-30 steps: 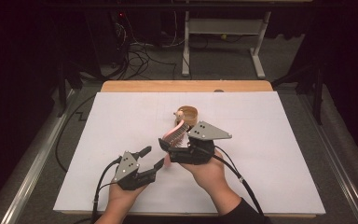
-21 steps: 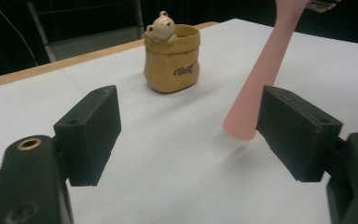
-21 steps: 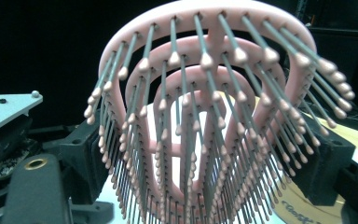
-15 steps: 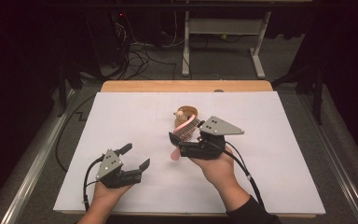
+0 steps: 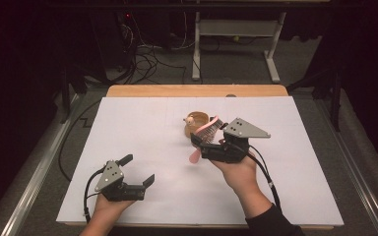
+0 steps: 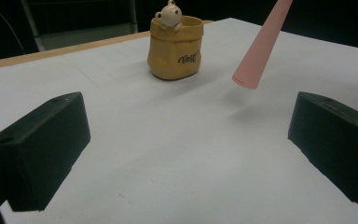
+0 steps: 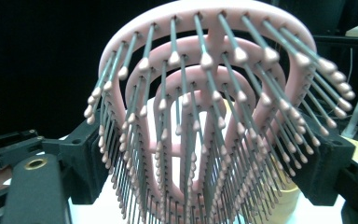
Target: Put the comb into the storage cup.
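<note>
Jaws on the left gripper (image 5: 139,171) have just been opening and stand spread, empty, low over the table (image 5: 142,128). Right gripper (image 5: 207,140) pinches the pink hairbrush (image 5: 207,132) beside the yellow cup (image 5: 197,125). Next move, likely: handle down into it.

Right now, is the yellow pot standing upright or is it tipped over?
Upright. The yellow pot stands on its base on the white table cover, its mouth facing up, with a small bear figure at its rim.
</note>
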Motion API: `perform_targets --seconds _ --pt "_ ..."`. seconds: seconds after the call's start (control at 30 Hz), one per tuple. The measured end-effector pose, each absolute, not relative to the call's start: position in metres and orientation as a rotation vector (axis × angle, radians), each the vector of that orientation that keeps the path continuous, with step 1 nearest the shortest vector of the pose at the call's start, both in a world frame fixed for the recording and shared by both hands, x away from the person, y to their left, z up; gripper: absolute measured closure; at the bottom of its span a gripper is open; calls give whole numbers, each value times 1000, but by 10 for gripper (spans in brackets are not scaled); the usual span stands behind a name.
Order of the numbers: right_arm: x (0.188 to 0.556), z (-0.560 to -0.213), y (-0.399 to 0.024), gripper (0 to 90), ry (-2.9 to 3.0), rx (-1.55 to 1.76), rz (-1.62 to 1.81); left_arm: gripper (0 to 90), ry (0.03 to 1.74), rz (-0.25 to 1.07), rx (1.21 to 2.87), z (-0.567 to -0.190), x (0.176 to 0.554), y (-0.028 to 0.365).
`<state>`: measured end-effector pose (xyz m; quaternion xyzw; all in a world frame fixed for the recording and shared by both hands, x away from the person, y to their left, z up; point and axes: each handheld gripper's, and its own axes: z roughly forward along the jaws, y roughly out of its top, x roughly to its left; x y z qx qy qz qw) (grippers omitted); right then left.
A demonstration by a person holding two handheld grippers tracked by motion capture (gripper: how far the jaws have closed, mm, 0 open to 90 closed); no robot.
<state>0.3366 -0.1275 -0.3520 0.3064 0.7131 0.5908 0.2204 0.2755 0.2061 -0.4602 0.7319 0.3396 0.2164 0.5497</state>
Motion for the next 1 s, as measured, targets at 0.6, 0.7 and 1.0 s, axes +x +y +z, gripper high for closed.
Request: perform_targets --seconds 0.6,0.7,1.0 --pt "351 -346 -155 206 1914 891 1602 0 789 468 1710 -467 276 214" --pt "354 -345 -160 206 1900 901 1596 0 797 472 1697 -467 275 215" --pt "357 -338 -177 206 1862 913 1568 0 820 460 1686 -469 277 219"
